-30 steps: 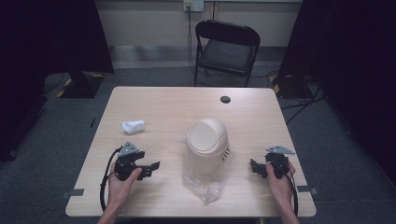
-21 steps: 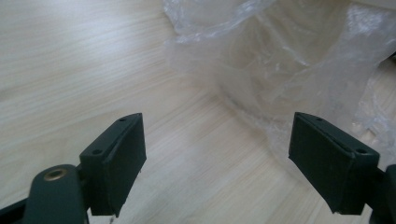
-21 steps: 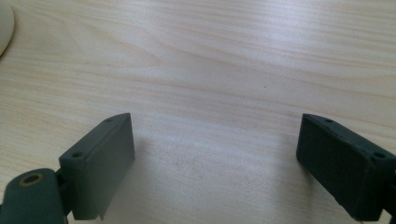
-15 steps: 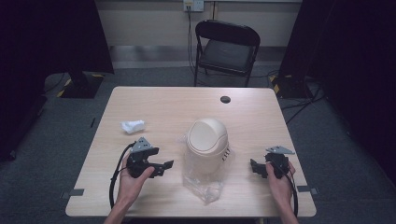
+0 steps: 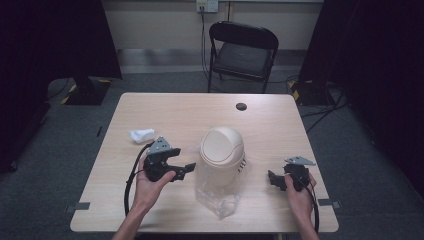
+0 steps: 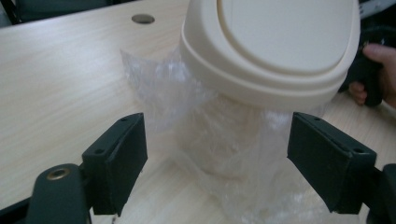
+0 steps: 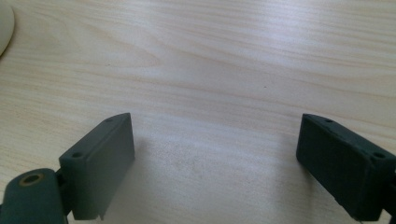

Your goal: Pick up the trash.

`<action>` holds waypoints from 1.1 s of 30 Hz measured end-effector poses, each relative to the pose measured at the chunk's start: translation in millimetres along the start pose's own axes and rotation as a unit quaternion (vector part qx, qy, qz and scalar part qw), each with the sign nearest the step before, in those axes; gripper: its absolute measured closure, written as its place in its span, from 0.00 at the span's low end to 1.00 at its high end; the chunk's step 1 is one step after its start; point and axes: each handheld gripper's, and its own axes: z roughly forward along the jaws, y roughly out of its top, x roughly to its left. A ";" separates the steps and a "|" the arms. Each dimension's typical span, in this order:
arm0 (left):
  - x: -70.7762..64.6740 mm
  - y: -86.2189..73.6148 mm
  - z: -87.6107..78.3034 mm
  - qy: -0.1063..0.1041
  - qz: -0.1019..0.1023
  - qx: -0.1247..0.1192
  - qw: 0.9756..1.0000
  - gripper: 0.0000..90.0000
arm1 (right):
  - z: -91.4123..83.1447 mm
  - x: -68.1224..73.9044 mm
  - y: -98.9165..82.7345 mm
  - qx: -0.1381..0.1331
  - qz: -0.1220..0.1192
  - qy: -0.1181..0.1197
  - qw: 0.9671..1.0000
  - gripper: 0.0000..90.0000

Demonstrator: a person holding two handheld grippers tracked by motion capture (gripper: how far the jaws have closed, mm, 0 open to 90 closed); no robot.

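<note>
Since the earlier frame, left tongs (image 5: 189, 169) move toward the cream bin (image 5: 222, 150) at frame centre on the counter (image 5: 200, 112), jaws apart; right tongs (image 5: 271, 179) rest lower right, apart, empty.

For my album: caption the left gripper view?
Open left gripper faces a cream bin with a clear bag.

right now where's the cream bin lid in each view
High view: the cream bin lid sits at the table's middle, over a clear plastic bag, between the two hands.
Left gripper view: it takes up the upper right, above the bag, beyond the open tongs.
Right gripper view: a cream sliver at the upper left edge is probably its rim.
Shared landmark: the light wood table, also seen at and.
</note>
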 end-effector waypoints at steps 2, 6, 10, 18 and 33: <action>0.2 6.5 1.8 -0.005 -0.003 -0.008 1.000 0.22 | 0.0 0.0 0.0 0.000 0.000 0.000 1.000 0.12; 1.7 13.7 7.2 -0.015 -0.013 -0.009 1.000 0.21 | 0.0 0.1 0.0 0.000 0.000 0.000 1.000 0.12; -0.6 17.7 14.2 -0.023 -0.026 -0.016 0.999 0.21 | -0.1 0.3 0.0 0.000 0.000 0.000 1.000 0.12; 0.9 30.5 26.2 -0.016 -0.026 -0.005 1.000 0.20 | -0.1 0.2 0.0 0.000 0.000 -0.001 1.000 0.12; 4.3 36.0 49.8 -0.012 -0.021 0.025 0.999 0.19 | -0.1 0.2 0.0 0.000 0.000 0.000 1.000 0.12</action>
